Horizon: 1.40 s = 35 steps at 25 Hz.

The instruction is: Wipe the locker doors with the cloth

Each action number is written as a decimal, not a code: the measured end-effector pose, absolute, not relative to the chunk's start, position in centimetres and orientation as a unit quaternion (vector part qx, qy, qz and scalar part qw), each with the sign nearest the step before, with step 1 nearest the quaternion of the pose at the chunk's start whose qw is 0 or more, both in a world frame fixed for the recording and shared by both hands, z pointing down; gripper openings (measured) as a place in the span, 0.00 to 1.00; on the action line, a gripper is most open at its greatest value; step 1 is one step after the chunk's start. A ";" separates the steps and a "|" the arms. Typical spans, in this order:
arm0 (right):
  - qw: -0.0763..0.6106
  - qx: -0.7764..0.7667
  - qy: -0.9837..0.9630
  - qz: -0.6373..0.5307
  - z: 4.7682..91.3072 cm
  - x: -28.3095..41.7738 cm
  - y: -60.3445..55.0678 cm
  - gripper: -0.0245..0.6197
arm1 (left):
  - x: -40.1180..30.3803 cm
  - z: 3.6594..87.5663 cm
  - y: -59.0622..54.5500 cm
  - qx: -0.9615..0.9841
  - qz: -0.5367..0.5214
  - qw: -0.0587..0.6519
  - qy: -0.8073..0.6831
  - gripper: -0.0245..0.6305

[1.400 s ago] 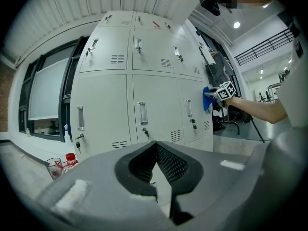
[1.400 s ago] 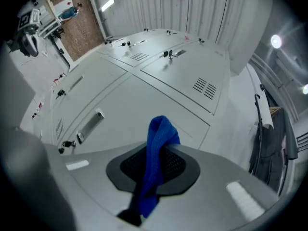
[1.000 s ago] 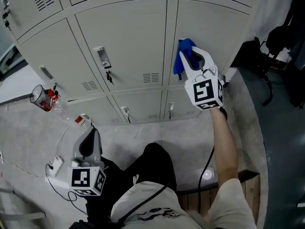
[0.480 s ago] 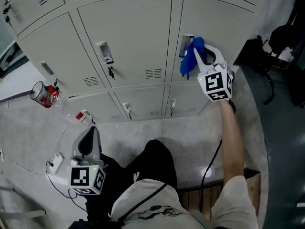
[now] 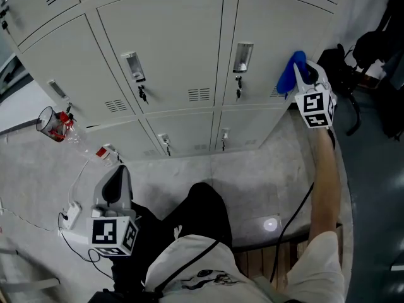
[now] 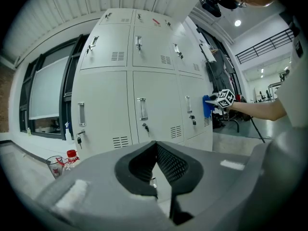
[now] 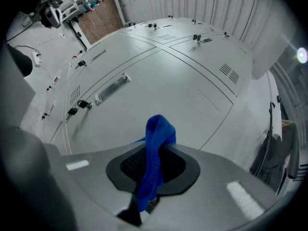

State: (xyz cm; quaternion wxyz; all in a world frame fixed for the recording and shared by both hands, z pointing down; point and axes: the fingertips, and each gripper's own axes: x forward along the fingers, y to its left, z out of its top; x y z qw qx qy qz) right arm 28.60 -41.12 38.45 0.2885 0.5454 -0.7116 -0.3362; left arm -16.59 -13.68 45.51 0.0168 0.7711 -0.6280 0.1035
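Right gripper point(image 5: 302, 74): jaws clamped on the blue cloth point(image 5: 290, 76). In the right gripper view the cloth point(image 7: 156, 138) runs up between the pads and bunches out past the tips as a small wad. Only that wad is available as wiping surface.

The wad sits at the far right edge of the right-hand locker door point(image 5: 265, 36), low on the panel near its vent slots. It looks pressed on or just off the metal, and I can't confirm contact from here. The arm is stretched well out to reach it.

Left gripper point(image 5: 117, 191): jaws together, nothing in them. It is parked low by the person's legs, well away from the lockers and playing no part in the wipe.

Step, as I read it: mid-wipe on the right-hand door, at the right end of a stroke. The middle door point(image 5: 170, 49) and the lower doors point(image 5: 189, 134) are nowhere near the cloth.

Next move, my call:
- come back left across the same panel, or drop a band lower
- keep the wad pushed square onto the door, since so little cloth sticks out that the jaw tips could scrape the paint
- go around the handle plate point(image 5: 242, 57) and the key hanging under it point(image 5: 238, 93), where the cloth could snag
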 end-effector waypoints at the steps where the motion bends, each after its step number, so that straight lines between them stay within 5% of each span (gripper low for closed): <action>1: 0.290 0.553 -0.708 -0.331 38.5 29.5 -41.2 0.10 | -16.5 45.5 -13.7 0.771 0.104 0.017 -0.628 0.03; 5: 0.276 0.576 -0.705 -0.309 39.4 31.2 -40.4 0.10 | -16.3 45.7 -13.7 0.772 0.105 0.019 -0.627 0.03; 11: 0.222 0.525 -0.756 -0.321 40.8 24.1 -37.0 0.10 | -16.3 45.8 -13.8 0.771 0.108 0.019 -0.628 0.03; 20: 0.261 0.443 -0.796 -0.320 49.3 14.2 -38.0 0.10 | -16.3 45.9 -13.6 0.767 0.114 0.019 -0.631 0.03; 28: 0.290 0.433 -0.784 -0.337 51.1 15.2 -39.3 0.10 | -16.5 46.3 -13.8 0.764 0.119 0.021 -0.633 0.03; 35: 0.342 0.470 -0.750 -0.316 52.6 23.4 -40.2 0.10 | -16.5 46.6 -14.1 0.766 0.123 0.024 -0.630 0.03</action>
